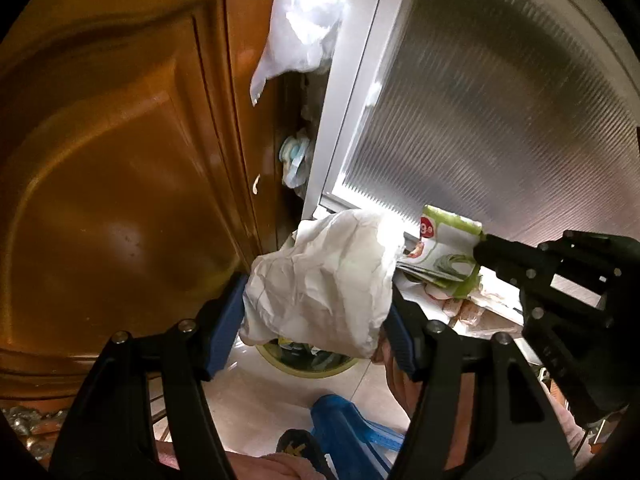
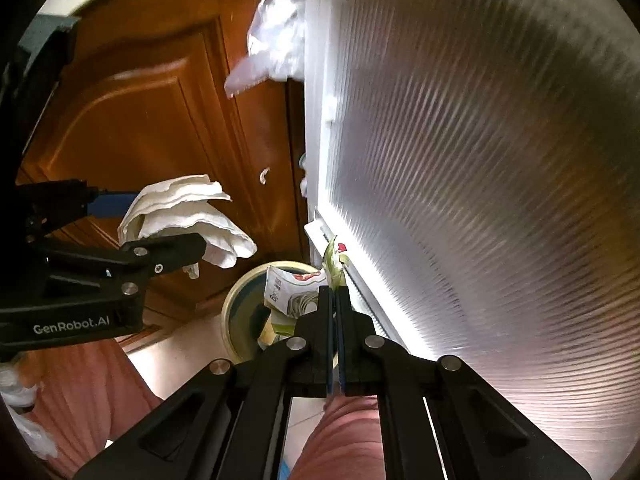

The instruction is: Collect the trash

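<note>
Left claw [image 1: 316, 312], seen from its own wrist camera: the two blue-padded fingers [image 1: 224, 328] stand at a moderate spread and grip a crumpled white paper wad [image 1: 320, 280] between them. The wad is held in the air, directly above the open mouth of a round trash bin [image 1: 316, 364] with a pale yellowish rim that stands on the light tiled floor [image 1: 256, 408].

Right claw [image 2: 334, 300], seen from its own wrist camera: the jaws are drawn almost together, pinching the edge of a green-and-white printed wrapper [image 2: 296, 292]. The wrapper hangs from the fingertips over the bin, its lower part reaching into the bin's mouth beside other waste already inside. In the left view the same wrapper [image 1: 440, 248] appears just to the right of the paper wad, with the black body of the right claw [image 1: 560, 280] beyond it.

Surroundings: a brown wooden panelled door [image 1: 120, 160] fills the left of both views; a white-framed panel of ribbed frosted glass [image 1: 500, 100] fills the right. The bin sits at the foot of the narrow gap between them. A translucent plastic bag [image 1: 304, 20] hangs high in that gap, blurred. A blue plastic object [image 1: 348, 424] lies on the floor near the bin; what it is cannot be told. Pink-clad legs [image 2: 340, 436] show at the lower edge of the right view.
</note>
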Tool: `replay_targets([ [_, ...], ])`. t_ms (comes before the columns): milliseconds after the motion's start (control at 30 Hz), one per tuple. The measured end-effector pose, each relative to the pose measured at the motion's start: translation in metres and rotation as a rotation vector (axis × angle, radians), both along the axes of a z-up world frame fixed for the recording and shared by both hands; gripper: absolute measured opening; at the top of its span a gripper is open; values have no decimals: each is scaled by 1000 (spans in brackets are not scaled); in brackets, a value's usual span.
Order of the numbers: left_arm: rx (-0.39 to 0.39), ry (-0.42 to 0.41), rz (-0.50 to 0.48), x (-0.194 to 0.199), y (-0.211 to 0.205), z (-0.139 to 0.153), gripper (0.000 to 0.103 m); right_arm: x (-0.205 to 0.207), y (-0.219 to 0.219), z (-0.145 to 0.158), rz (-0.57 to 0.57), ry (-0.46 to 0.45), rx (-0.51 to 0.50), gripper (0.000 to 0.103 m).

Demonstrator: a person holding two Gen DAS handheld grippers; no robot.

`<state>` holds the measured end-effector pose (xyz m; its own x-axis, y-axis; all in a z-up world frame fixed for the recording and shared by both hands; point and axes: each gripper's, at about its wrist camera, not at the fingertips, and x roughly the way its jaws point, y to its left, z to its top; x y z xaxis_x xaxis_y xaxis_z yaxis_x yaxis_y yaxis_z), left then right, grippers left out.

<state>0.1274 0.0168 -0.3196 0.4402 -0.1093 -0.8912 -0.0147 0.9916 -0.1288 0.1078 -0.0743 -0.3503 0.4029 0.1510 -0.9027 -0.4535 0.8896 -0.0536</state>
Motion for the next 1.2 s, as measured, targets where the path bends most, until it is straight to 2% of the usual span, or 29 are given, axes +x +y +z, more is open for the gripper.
replay_targets([
  [267, 5, 48, -18, 19, -7, -24, 63, 7, 8, -27, 13, 48, -15, 2],
  [567, -5, 106, 1, 35, -1, -50, 66, 18, 18, -44, 37, 105, -2, 2],
  [800, -9, 125, 11, 38, 2, -55, 74, 24, 18, -41, 20, 129, 26, 13],
  [1033, -13, 131, 8, 35, 2, -51, 78, 18, 11, -27, 4, 128, 43, 14],
  [1200, -10, 125, 12, 29, 3, -41, 79, 16, 5, -27, -17, 131, 54, 14],
])
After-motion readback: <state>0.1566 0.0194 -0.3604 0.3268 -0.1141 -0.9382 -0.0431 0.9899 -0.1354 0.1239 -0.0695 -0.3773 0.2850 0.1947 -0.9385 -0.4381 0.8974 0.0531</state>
